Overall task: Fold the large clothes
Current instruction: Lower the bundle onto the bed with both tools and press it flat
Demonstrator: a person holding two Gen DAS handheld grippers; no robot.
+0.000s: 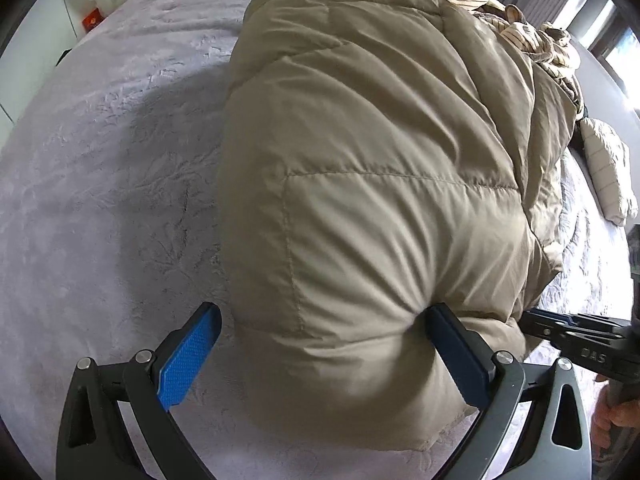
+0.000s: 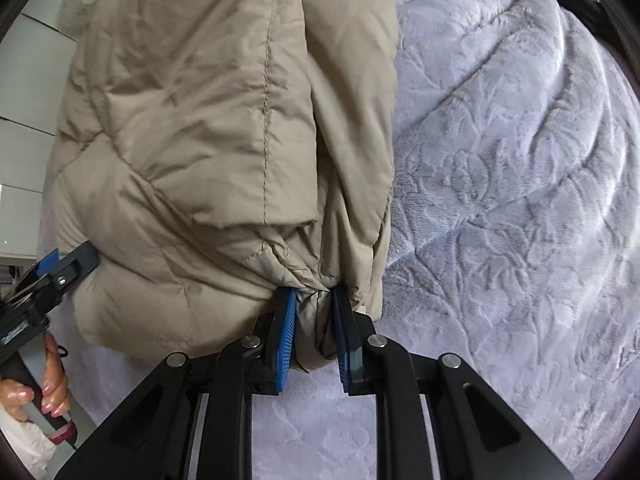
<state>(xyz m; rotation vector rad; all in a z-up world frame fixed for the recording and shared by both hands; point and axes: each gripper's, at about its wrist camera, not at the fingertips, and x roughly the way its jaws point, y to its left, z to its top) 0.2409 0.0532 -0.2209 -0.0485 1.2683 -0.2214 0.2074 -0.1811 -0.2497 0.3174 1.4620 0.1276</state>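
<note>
A puffy beige quilted jacket (image 1: 380,152) lies folded into a thick bundle on a bed. My left gripper (image 1: 324,312) stands open and wide at the bundle's near end. Its right finger (image 1: 452,344) dents the fabric, while the left pad (image 1: 192,360) rests on the bed cover just beside the jacket's edge. In the right wrist view my right gripper (image 2: 314,294) is shut on a bunched pinch of the jacket (image 2: 192,120) at its near edge. The left gripper (image 2: 68,264) shows there at the jacket's left side, and the right gripper (image 1: 560,328) shows at the lower right of the left wrist view.
A lilac-grey embossed plush bed cover (image 2: 500,160) spreads around the jacket. A striped garment pile (image 1: 532,36) and a cream quilted piece (image 1: 608,168) lie beyond it at the right. White cabinets (image 2: 24,120) stand at the left. A hand (image 2: 52,380) holds the left gripper's handle.
</note>
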